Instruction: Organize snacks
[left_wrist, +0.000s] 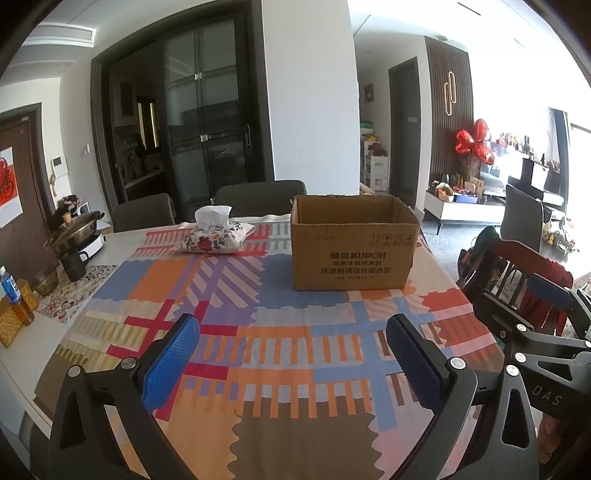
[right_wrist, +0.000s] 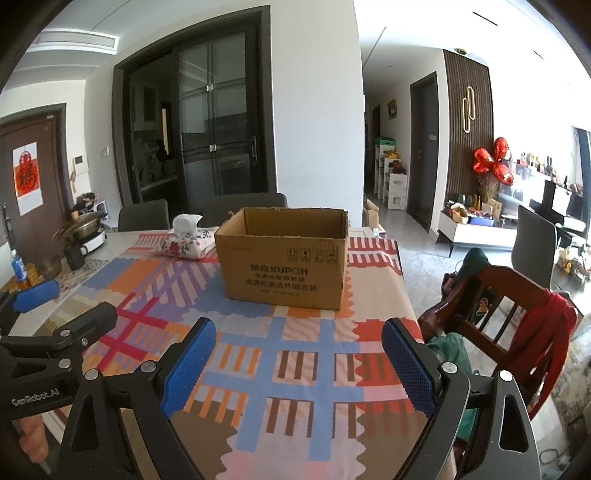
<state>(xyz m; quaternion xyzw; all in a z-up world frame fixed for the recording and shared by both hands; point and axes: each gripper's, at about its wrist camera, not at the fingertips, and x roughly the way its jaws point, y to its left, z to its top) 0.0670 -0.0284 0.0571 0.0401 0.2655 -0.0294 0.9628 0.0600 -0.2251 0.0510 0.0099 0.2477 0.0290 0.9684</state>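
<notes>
An open brown cardboard box (left_wrist: 352, 245) stands on the patterned tablecloth (left_wrist: 229, 314), past the middle of the table; it also shows in the right wrist view (right_wrist: 282, 258). Its inside is hidden from both views. No snacks show on the table. My left gripper (left_wrist: 293, 332) is open and empty, held above the near part of the cloth, well short of the box. My right gripper (right_wrist: 298, 339) is open and empty, beside the left one and also short of the box. The right gripper's finger shows at the left view's right edge (left_wrist: 548, 293).
A floral tissue pouch (left_wrist: 218, 236) lies left of the box. A pot on a cooker (left_wrist: 79, 230), a dark cup, a blue bottle (left_wrist: 9, 286) and wicker holders sit along the table's left edge. A red wooden chair (right_wrist: 506, 310) stands off the table's right side. Grey chairs stand behind.
</notes>
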